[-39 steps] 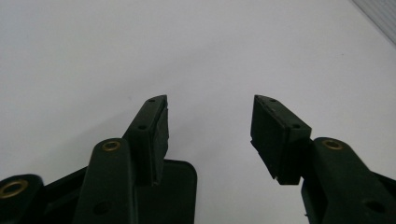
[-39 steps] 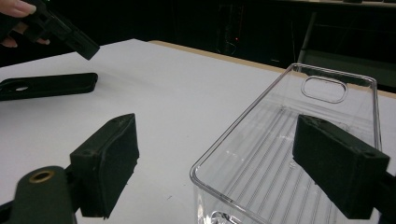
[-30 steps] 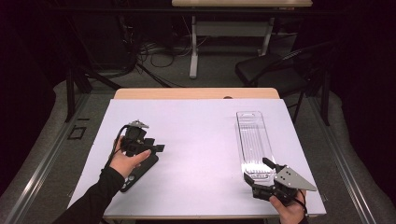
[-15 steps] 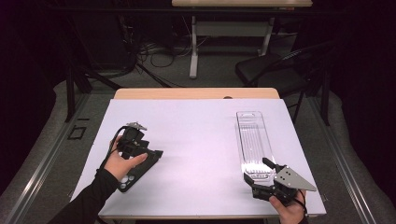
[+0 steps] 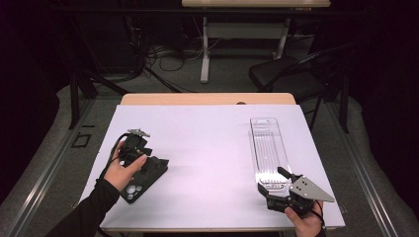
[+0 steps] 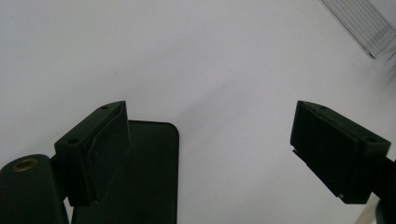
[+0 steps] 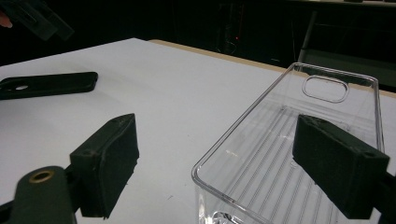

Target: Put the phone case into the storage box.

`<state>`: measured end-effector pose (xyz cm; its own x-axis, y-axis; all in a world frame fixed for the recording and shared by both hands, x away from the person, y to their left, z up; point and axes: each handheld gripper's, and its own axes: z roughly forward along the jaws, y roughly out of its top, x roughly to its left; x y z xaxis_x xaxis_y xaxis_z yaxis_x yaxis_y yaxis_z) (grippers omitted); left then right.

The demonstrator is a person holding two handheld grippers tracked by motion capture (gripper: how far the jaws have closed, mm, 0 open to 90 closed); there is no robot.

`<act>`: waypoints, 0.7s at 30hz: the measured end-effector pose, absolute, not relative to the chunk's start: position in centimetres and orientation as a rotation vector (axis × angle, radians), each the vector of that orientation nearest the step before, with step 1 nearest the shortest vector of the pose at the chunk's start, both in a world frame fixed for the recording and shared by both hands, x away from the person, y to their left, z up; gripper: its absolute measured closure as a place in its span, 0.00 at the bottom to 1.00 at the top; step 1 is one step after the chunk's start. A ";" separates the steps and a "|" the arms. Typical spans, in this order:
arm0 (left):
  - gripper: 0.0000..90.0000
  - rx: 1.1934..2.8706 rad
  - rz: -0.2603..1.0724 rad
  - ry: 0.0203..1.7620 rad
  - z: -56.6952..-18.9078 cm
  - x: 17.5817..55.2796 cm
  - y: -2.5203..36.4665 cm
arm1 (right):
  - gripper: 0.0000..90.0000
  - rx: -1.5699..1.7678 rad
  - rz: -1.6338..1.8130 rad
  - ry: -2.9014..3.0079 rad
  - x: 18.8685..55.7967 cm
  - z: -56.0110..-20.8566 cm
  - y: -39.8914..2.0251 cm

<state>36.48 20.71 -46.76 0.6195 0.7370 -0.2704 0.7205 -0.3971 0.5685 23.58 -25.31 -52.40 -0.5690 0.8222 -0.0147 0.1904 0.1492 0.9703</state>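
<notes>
A black phone case (image 5: 144, 181) lies flat on the white table cover at the left, its camera holes toward the near edge. A hand holds my left gripper (image 5: 154, 167) just above the case. Its jaws have just been opening and stand wide apart. In the left gripper view the case (image 6: 144, 177) lies under the left jaw, and no pad presses on it. My right gripper (image 5: 272, 181) is open at the near end of a clear plastic tray (image 5: 253, 148). One jaw is over the tray's inside (image 7: 243, 126) and the other outside its wall.
The white cover (image 5: 207, 148) spans the table between the two grippers. A wooden strip (image 5: 207, 98) shows along the far edge. Beyond the table stand a dark chair (image 5: 291, 74), another table's legs and floor cables.
The left gripper's jaws have spread wider over the phone case, and the hand has shifted slightly. The right gripper and the tray have not moved.
</notes>
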 end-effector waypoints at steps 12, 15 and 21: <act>0.01 2.256 0.074 1.132 -46.7 36.2 21.7 | 0.16 0.967 1.446 1.869 23.6 -52.4 -25.3; 0.01 2.283 0.090 1.139 -47.0 36.1 22.1 | 0.16 0.970 1.445 1.870 23.6 -52.5 -25.2; 0.01 2.328 0.105 1.134 -47.5 36.0 22.7 | 0.16 0.972 1.442 1.870 23.6 -52.5 -25.2</act>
<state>36.04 22.74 -47.53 0.6421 0.7494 -0.1615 0.7072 -0.4977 0.5022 23.64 -25.18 -52.51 -0.5666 0.8239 -0.0125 0.1972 0.1503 0.9688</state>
